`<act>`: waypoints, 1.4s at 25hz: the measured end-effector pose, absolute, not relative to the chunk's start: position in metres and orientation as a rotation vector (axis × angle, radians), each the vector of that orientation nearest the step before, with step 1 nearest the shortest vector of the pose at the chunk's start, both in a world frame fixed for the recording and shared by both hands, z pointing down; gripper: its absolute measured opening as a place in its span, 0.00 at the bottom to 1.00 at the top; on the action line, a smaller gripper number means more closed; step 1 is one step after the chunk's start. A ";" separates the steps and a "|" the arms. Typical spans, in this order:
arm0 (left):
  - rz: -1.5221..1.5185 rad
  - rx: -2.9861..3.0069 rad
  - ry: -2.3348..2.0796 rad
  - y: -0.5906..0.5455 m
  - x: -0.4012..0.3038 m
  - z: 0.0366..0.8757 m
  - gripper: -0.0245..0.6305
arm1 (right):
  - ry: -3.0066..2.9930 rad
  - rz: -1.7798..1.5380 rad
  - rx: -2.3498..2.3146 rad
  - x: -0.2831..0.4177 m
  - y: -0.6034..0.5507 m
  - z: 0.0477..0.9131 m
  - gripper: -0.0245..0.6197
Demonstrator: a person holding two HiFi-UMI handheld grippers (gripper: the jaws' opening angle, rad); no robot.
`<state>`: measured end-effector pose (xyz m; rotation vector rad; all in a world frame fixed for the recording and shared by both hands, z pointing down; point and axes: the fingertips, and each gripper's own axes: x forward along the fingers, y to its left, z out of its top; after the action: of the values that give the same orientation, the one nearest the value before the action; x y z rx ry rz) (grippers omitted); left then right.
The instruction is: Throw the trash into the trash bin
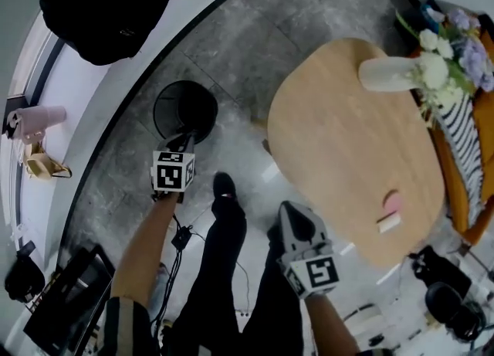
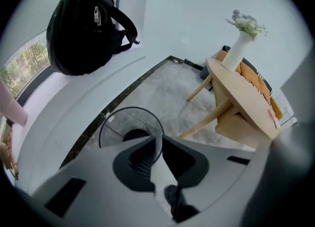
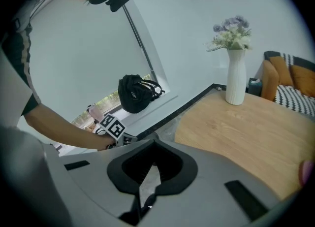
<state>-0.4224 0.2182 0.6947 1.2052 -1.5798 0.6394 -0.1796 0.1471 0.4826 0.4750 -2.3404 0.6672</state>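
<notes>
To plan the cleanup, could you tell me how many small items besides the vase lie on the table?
2: a pink piece and a pale strip beside it, both at the table's lower right edge, head view. The vase may hide more.

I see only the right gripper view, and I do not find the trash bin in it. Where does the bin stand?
Observer: In the head view, the black trash bin stands on the floor, to the left of the wooden table.
Operator: Is the left gripper near to it?
Observer: Yes. The left gripper hangs at the bin's near rim and points down towards it.
Operator: Does it hold some trash?
Observer: No. In the left gripper view its jaws stand together, and nothing is between them.
</notes>
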 end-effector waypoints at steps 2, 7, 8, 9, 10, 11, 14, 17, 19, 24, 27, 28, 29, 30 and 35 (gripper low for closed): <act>0.624 1.222 -1.610 0.212 -0.405 0.677 0.06 | -2.359 0.661 0.494 -0.167 0.141 0.475 0.03; 0.611 1.377 -1.615 0.181 -0.342 0.630 0.04 | -2.398 0.643 0.548 -0.127 0.127 0.452 0.03; 0.602 1.416 -1.611 0.173 -0.328 0.620 0.04 | -2.404 0.639 0.566 -0.117 0.124 0.447 0.03; 0.590 1.456 -1.610 0.165 -0.315 0.608 0.04 | -2.408 0.635 0.585 -0.108 0.121 0.443 0.03; 0.578 1.499 -1.612 0.156 -0.302 0.596 0.04 | -2.414 0.630 0.606 -0.100 0.118 0.438 0.03; 0.569 1.546 -1.615 0.148 -0.289 0.583 0.04 | -2.424 0.622 0.631 -0.092 0.115 0.433 0.03; 0.554 1.678 -1.599 0.131 -0.247 0.548 0.04 | -2.449 0.611 0.728 -0.067 0.106 0.418 0.03; 0.543 1.813 -1.551 0.110 -0.185 0.512 0.04 | -2.441 0.624 0.823 -0.026 0.092 0.405 0.03; 0.543 1.917 -1.521 0.089 -0.145 0.484 0.04 | -2.437 0.630 0.884 0.003 0.079 0.396 0.03; 0.578 2.090 -1.435 0.053 -0.071 0.450 0.04 | -2.426 0.641 1.012 0.061 0.060 0.386 0.03; 0.597 2.139 -1.387 0.039 -0.034 0.446 0.04 | -2.408 0.665 1.075 0.093 0.054 0.384 0.03; 0.600 2.155 -1.371 0.034 -0.022 0.445 0.04 | -2.403 0.671 1.100 0.104 0.052 0.384 0.03; 0.605 2.172 -1.353 0.030 -0.010 0.445 0.04 | -2.399 0.674 1.127 0.115 0.049 0.384 0.03; 0.611 2.189 -1.333 0.026 0.003 0.446 0.04 | -2.396 0.674 1.153 0.127 0.046 0.384 0.03; 0.660 2.274 -1.228 0.009 0.064 0.449 0.04 | -2.361 0.691 1.259 0.181 0.042 0.386 0.03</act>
<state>0.0639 0.0090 0.4493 2.2743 -1.2279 0.6598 0.1811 0.0419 0.3857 1.2590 -2.3613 0.6912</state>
